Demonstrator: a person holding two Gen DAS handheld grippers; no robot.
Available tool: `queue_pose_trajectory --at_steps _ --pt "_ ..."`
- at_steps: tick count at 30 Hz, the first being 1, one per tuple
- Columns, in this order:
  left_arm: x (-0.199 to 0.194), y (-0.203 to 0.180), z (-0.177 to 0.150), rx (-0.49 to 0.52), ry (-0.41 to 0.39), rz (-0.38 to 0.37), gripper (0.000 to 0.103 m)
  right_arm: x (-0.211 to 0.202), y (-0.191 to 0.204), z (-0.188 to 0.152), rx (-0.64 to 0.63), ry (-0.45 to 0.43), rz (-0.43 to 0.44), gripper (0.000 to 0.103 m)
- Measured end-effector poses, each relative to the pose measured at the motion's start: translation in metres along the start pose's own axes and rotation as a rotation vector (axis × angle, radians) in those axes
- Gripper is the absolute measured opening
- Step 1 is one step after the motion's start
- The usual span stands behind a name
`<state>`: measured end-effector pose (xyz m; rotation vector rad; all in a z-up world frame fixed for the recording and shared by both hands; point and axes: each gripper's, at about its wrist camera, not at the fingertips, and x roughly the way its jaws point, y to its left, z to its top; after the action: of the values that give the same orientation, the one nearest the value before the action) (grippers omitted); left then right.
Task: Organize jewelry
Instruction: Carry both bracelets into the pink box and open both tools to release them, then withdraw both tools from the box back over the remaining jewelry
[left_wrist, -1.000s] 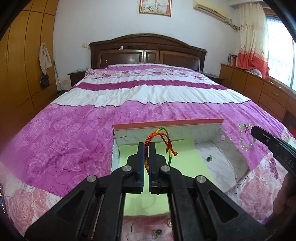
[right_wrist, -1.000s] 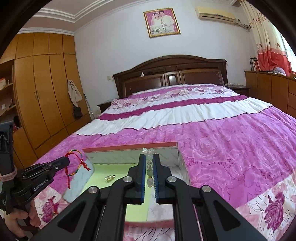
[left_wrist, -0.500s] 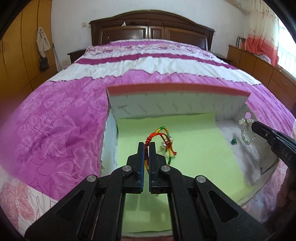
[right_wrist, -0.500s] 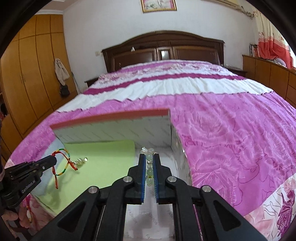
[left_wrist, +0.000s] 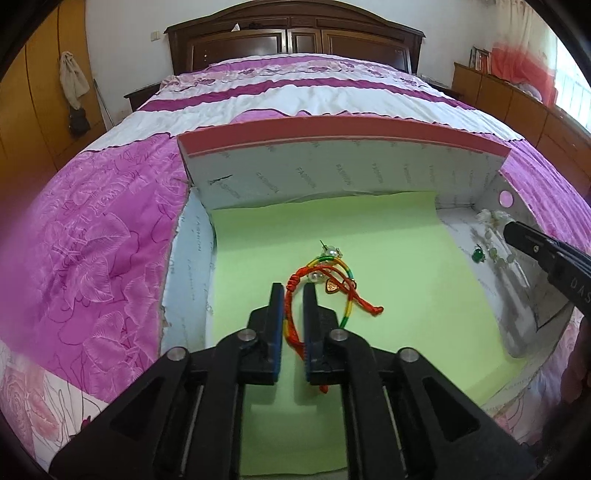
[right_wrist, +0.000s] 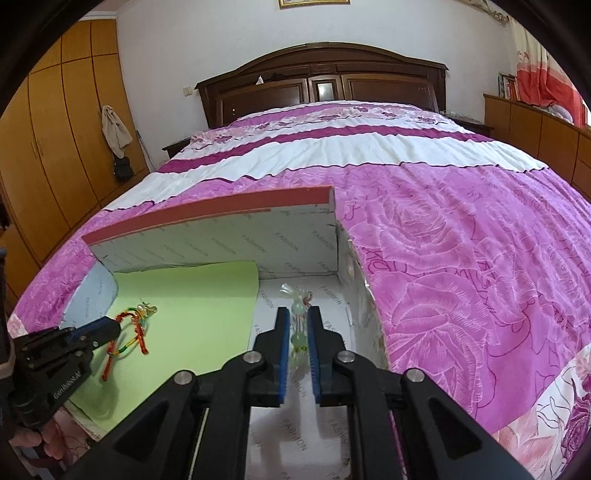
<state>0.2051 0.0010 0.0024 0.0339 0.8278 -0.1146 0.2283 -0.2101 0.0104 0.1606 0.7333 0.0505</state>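
An open box (left_wrist: 332, 177) lies on the bed, lined on the left with green paper (left_wrist: 388, 258). My left gripper (left_wrist: 293, 295) has its jaws slightly apart around a red and multicoloured cord bracelet (left_wrist: 325, 280) that rests on the green paper beside small pearl and gold pieces (left_wrist: 330, 253). My right gripper (right_wrist: 295, 321) has its jaws slightly apart around a pale green bead bracelet (right_wrist: 297, 325) low over the box's white right section (right_wrist: 295, 391). A small green stone (left_wrist: 478, 254) lies there too.
The box's raised back wall with a red rim (right_wrist: 207, 218) stands just ahead of both grippers. The pink floral bedspread (right_wrist: 461, 258) surrounds the box. A wooden headboard (right_wrist: 321, 85) is far behind, wardrobes on the left.
Both grippers have moved down into the box and their jaws have parted a little. The cord bracelet now lies on the green paper; the bead bracelet sits lower over the white section.
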Motion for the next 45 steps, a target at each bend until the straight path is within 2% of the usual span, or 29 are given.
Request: queue_pose_trajectory --at_steps 2,5,8,22,27,35,40,45 --pt "-0.004 0.000 0.000 -0.003 -0.004 -0.011 0.014 -0.004 0.000 0.000 0.006 -0.005 0.014 0.028" --pt "-0.011 -0.002 0.000 -0.005 -0.019 -0.012 0.027 -0.012 0.002 0.000 0.011 -0.017 0.039 0.030" --pt "-0.021 -0.002 0.001 -0.008 -0.038 -0.018 0.032 -0.024 0.005 0.002 0.012 -0.035 0.054 0.032" --pt "-0.085 0.001 0.004 -0.021 -0.132 -0.066 0.036 -0.100 0.014 0.002 0.043 -0.153 0.128 0.041" --pt "-0.104 0.005 -0.004 -0.034 -0.146 -0.083 0.038 -0.120 0.015 -0.004 0.060 -0.157 0.155 0.043" --pt "-0.121 0.010 -0.020 -0.021 -0.108 -0.119 0.038 -0.145 0.016 -0.024 0.083 -0.128 0.162 0.043" --pt "-0.125 0.023 -0.034 -0.047 -0.065 -0.167 0.038 -0.161 0.019 -0.038 0.074 -0.120 0.159 0.044" --pt "-0.122 0.037 -0.049 -0.088 -0.026 -0.166 0.038 -0.169 0.019 -0.053 0.079 -0.105 0.160 0.047"
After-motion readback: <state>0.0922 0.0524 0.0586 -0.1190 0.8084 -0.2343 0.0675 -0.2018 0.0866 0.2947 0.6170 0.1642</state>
